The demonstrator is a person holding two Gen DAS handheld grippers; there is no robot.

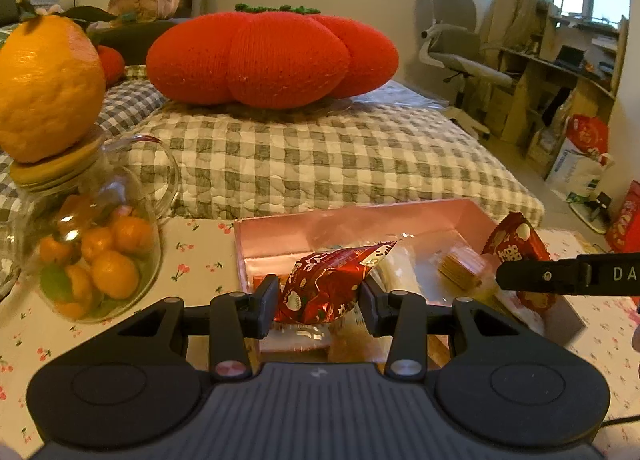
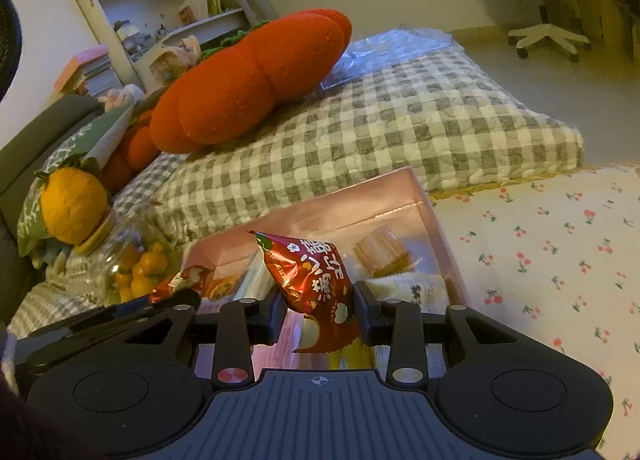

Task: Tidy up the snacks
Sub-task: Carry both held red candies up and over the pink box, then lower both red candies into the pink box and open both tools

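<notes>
Two red snack packets held over the pink box, one in each gripper.

My left gripper (image 1: pixel 319 302) is clamped narrow on a crinkly red foil snack packet (image 1: pixel 328 284), and my right gripper (image 2: pixel 320 310) pinches a second red foil packet with white lettering (image 2: pixel 316 280) by its lower end, so it stands up clear of what lies beneath. I hold both above the shallow pink cardboard box (image 1: pixel 360 215) on the cherry-print cloth of the desk (image 2: pixel 540 244), because, as I judge it, that box is where the snacks get gathered; clear-wrapped wafer biscuits (image 2: pixel 380 250) already lie inside. The glass jar of small oranges (image 1: pixel 92 256) stands just left of the box, outside it, so I keep my left side clear of it.
</notes>
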